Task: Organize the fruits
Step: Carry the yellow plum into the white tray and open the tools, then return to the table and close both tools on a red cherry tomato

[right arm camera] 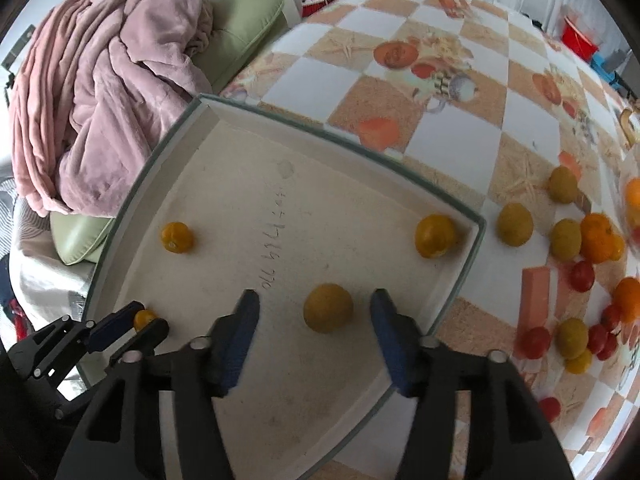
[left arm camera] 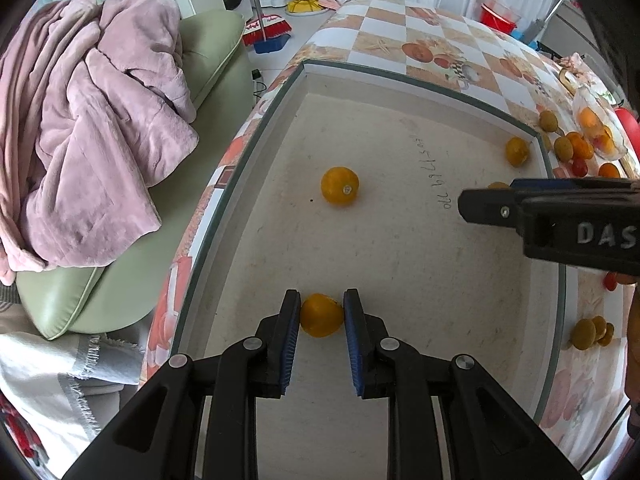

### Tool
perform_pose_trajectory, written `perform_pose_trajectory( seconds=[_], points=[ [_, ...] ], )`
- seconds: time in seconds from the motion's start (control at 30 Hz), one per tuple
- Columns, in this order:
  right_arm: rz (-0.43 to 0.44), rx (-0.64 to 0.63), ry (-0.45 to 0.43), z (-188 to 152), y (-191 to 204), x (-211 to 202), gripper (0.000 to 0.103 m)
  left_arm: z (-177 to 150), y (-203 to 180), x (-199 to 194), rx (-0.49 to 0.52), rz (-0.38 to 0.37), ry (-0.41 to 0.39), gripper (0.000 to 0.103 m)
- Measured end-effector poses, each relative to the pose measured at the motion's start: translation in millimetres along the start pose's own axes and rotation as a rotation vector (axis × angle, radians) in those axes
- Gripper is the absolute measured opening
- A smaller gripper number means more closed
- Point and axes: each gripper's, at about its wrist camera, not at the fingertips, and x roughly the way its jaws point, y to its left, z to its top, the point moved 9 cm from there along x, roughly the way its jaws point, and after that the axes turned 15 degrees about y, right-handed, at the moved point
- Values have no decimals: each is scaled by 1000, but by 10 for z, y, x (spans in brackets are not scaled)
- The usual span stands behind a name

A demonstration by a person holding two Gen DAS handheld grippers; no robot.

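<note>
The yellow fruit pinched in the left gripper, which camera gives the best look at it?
The left wrist view: the yellow fruit sits large and sharp between the left gripper pads, above the tray. The right wrist view shows it only as a small sliver at the far lower left, mostly hidden by the fingers.

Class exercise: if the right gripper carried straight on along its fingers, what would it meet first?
The right gripper is open, and a yellow-green fruit lies on the tray floor between its fingers, so that fruit comes first. The height above the tray is hard to judge.
</note>
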Motion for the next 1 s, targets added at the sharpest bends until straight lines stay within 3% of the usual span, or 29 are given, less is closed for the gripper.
perform_pose_trajectory(
  seconds=[0.07,0.13,0.27,0.47,1.0],
  points=[
    [18,9,-20,3,0,-72,74,0,9,-11,-7,12,-7,78],
    [24,18,-40,-6,-19,-148,78,5,19,-93,-9,18,-57,79],
    [38,49,-77,-73,-115,-333,79,-13,-42,-65,21,19,-25,79],
    [26,131,-109,-328,-449,-547,79,23,-247,-206,64,2,-50,79],
    [-29,420,-61,-1424,-1512,-482,79,304,-1419,-572,312,-66,-119,79]
  ],
)
